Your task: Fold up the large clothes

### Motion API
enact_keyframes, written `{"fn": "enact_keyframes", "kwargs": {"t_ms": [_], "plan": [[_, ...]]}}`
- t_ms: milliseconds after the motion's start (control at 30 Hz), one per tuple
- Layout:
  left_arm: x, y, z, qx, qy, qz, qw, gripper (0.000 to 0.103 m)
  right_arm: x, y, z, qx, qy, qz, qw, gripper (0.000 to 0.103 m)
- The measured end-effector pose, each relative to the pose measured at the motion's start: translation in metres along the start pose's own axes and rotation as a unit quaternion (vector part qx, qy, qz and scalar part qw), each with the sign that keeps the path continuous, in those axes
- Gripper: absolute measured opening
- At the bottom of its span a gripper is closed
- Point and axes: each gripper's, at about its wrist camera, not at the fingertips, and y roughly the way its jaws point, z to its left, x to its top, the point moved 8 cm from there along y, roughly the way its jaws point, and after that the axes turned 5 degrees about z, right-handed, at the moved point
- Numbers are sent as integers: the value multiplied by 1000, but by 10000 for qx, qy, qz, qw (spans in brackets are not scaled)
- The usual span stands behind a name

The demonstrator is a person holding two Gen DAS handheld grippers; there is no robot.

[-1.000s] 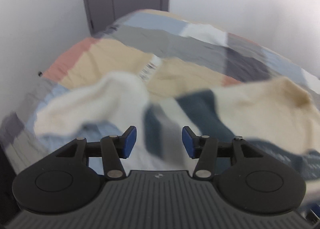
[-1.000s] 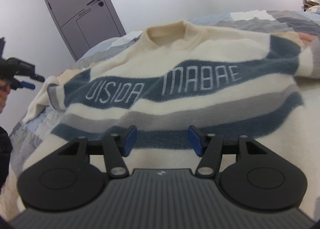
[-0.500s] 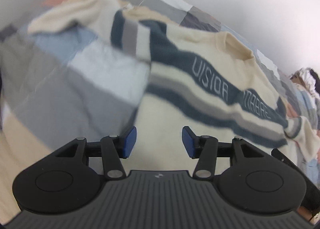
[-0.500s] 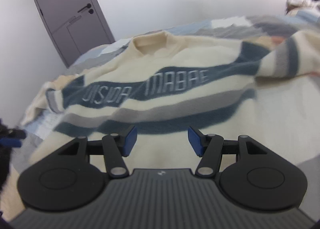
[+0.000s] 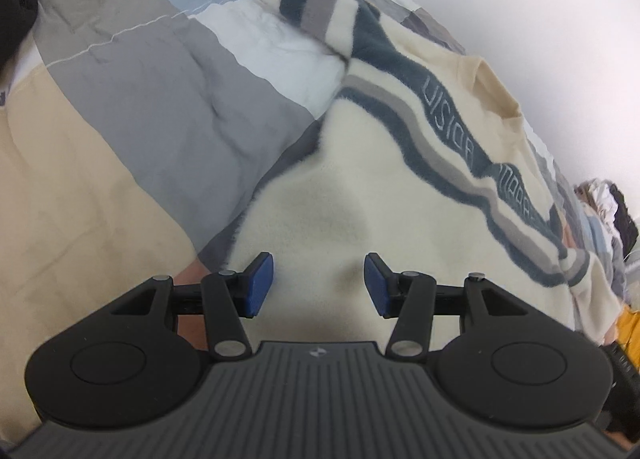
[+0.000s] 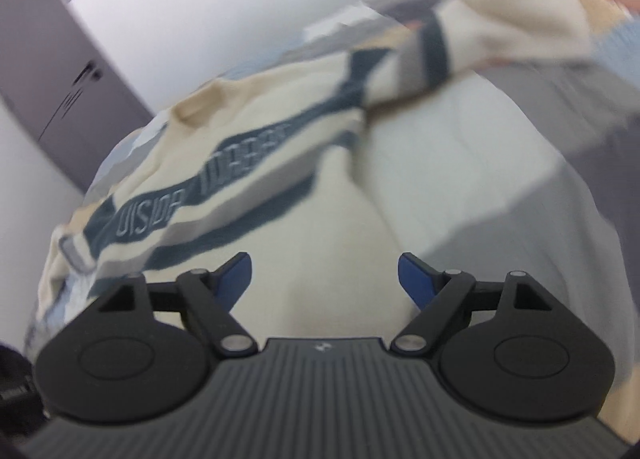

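Now both tongs hang over the bottom of a big fluffy sweater on the bed.

Up close, the left gripper [image 5: 319, 285] has its blue pads apart with nothing pinched; only cream fleece shows in the gap below them. The right gripper [image 6: 325, 281] has just been opening its jaws, and they stand wide with nothing between them either. The sweater [image 5: 400, 163] lies spread face up on the patchwork quilt [image 5: 160, 107], its bottom part nearest the tongs. It looks soft, thick and floppy, so I think it will sag and bunch when lifted, but it should not slip or break. The best spots to pinch seem to be the two bottom corners. Farther off run the dark stripes with letters, then the neck hole [image 5: 496, 87], with one sleeve [image 6: 500, 31] flung out sideways.
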Motion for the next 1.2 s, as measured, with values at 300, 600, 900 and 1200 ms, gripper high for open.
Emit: {"fn": "enact_keyframes", "kwargs": {"t_ms": [300, 600, 900, 1200], "plan": [[3, 11, 17, -389, -519, 109, 9978, 56, -21, 36, -7, 567, 1037, 871, 9892, 84], [4, 11, 18, -498, -605, 93, 9969, 56, -10, 10, 55, 2642, 670, 636, 9600, 85], [3, 13, 19, -574, -648, 81, 9962, 59, 8, -10, 110, 3399, -107, 660, 9381, 85], [3, 14, 20, -646, -757, 82, 9950, 61, 20, 2, 158, 3024, -1332, 581, 9420, 85]]}}
